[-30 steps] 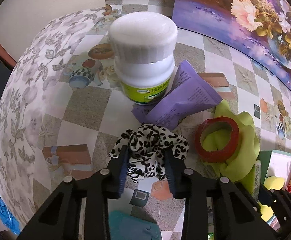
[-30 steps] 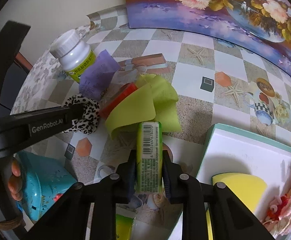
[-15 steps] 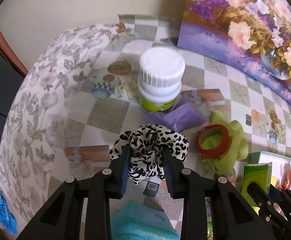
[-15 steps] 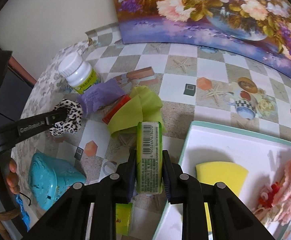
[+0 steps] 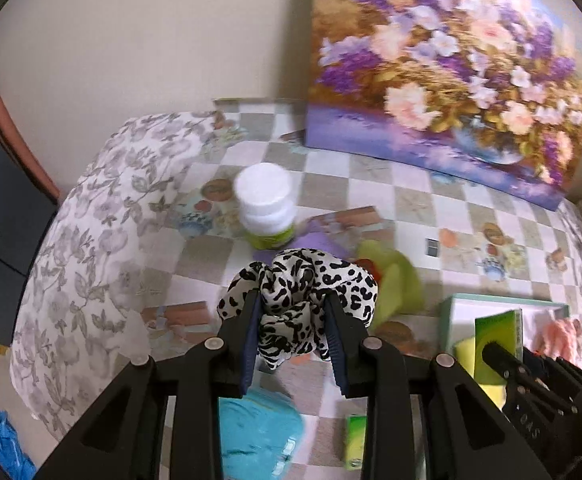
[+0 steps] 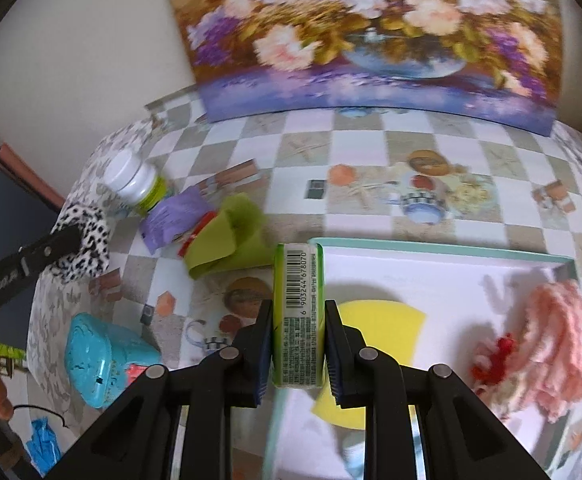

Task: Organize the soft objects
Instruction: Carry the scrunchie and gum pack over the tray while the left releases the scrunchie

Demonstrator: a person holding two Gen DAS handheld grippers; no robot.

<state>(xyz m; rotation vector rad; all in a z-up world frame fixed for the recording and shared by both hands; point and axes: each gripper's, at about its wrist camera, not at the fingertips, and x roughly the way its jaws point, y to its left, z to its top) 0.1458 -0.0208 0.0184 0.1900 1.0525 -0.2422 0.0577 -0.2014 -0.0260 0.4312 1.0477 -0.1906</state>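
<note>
Left hand-held gripper (image 5: 293, 334) grasps the leopard-print scrunchie (image 5: 303, 284); right hand-held gripper (image 6: 298, 350) grasps a green tissue pack (image 6: 299, 312) at the tray's (image 6: 443, 250) edge.

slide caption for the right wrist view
Right gripper clamps a green tissue pack at the edge of the white tray.

Table (image 6: 371, 136): a picture (image 6: 363, 28) leans on the wall at its back edge.
Bottle (image 6: 133, 180): far left, upright.
Packet (image 6: 175, 218): just right of the bottle, partly under the cloth (image 6: 227, 240).
Tray (image 6: 451, 250): front right; holds a sponge (image 6: 375, 320) and, to its right, a knitted piece (image 6: 555, 336).
Scrunchie (image 5: 303, 304): between the left gripper's (image 5: 293, 340) jaws, above the table.
Box (image 6: 299, 312): between the right gripper's (image 6: 299, 350) jaws, over the tray's left rim.
</note>
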